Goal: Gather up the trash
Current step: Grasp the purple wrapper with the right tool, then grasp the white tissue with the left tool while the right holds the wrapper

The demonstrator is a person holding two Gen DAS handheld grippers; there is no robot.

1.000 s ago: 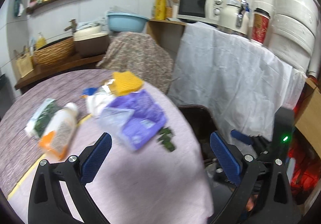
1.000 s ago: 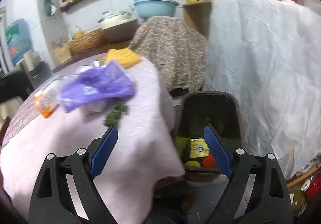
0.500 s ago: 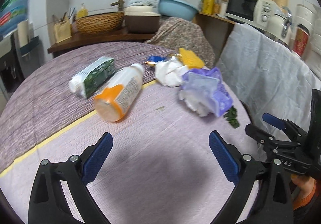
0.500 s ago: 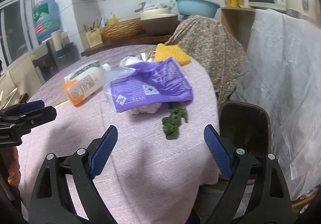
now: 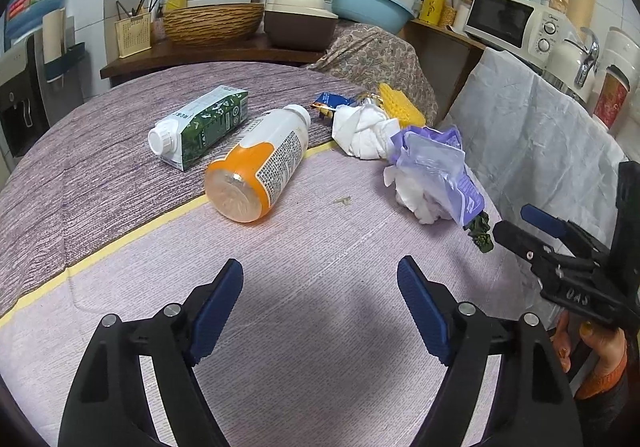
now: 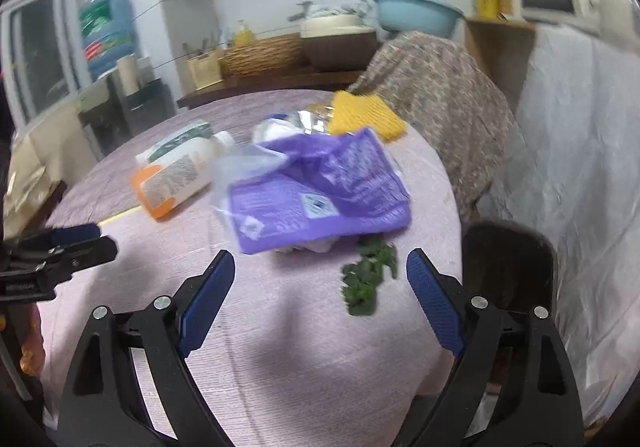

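My left wrist camera looks down along its fingers across the round table, close over the cloth, toward the back counter at twelve o'clock. My right wrist camera faces likewise from the table's right edge. Both share the orange bottle and purple packet.

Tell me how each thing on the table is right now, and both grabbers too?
bottle: lying down, cap on.
carton: lying down, cap on.
purple bag: crumpled, lying on tissue.
white tissue: crumpled.
green leaves: loose on the cloth.
left gripper: closing, nothing between.
right gripper: open, empty.
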